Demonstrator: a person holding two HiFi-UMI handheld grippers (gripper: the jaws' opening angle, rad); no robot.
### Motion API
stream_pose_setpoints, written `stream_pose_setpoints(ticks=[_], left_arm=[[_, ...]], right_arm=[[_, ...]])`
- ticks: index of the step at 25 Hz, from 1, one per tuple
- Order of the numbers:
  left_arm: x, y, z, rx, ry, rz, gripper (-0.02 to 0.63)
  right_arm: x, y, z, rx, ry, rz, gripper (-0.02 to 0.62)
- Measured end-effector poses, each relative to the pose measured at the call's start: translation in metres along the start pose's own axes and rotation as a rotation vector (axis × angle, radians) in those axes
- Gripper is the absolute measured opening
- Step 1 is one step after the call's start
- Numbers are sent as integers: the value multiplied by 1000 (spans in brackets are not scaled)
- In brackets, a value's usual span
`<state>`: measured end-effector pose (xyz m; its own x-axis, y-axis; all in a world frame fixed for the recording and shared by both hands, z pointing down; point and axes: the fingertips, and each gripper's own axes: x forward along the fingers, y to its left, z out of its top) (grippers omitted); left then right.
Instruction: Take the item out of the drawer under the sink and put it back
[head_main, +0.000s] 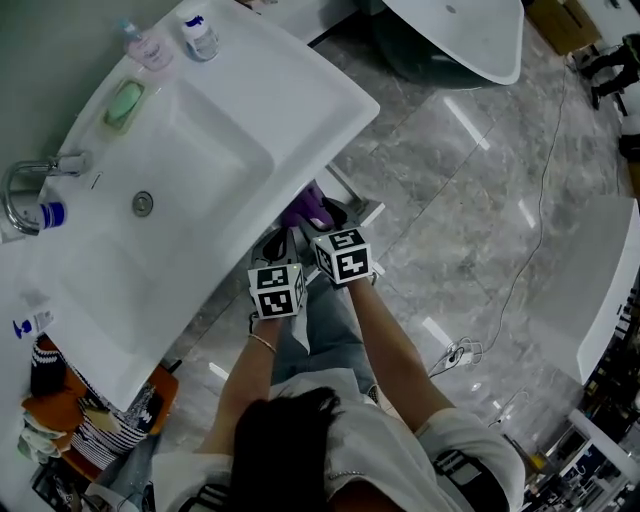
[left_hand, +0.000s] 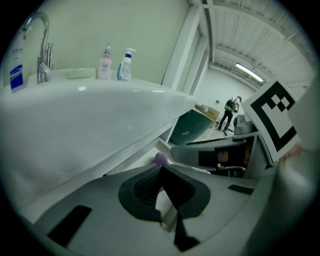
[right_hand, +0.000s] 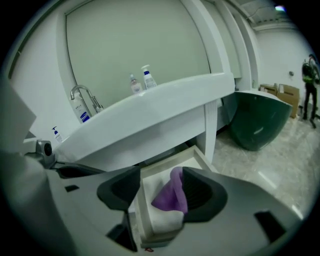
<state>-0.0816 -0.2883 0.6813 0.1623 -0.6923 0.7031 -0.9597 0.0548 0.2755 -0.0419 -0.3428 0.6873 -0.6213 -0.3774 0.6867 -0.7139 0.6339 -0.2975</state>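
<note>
A white drawer (head_main: 362, 208) stands pulled out under the white sink (head_main: 250, 120). In it a purple item (right_hand: 172, 192) lies on a folded white cloth (right_hand: 162, 217); the purple item (head_main: 308, 208) also shows in the head view. My right gripper (right_hand: 160, 181) hangs over the drawer with its jaws wide open. The purple item sits between them, close to the right pad (right_hand: 200, 192), and the left pad stands clear of it. My left gripper (left_hand: 161, 169) is just left of it under the sink's edge, pads meeting at the tips with nothing held. A bit of the purple item (left_hand: 160, 158) peeps past them.
On the sink stand a faucet (head_main: 25, 180), a green soap dish (head_main: 124, 103) and two bottles (head_main: 198, 35). A dark green tub (right_hand: 260, 122) stands right of the drawer. A cable (head_main: 520, 270) runs over the marble floor. A basket of cloths (head_main: 90, 420) sits lower left.
</note>
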Motion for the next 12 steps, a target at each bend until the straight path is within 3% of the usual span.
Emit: stream_pose_setpoints(ticks=[12], left_arm=[[34,11,-12,-39,16,57,3]], right_arm=[[49,-24,-25,62,77,26,275]])
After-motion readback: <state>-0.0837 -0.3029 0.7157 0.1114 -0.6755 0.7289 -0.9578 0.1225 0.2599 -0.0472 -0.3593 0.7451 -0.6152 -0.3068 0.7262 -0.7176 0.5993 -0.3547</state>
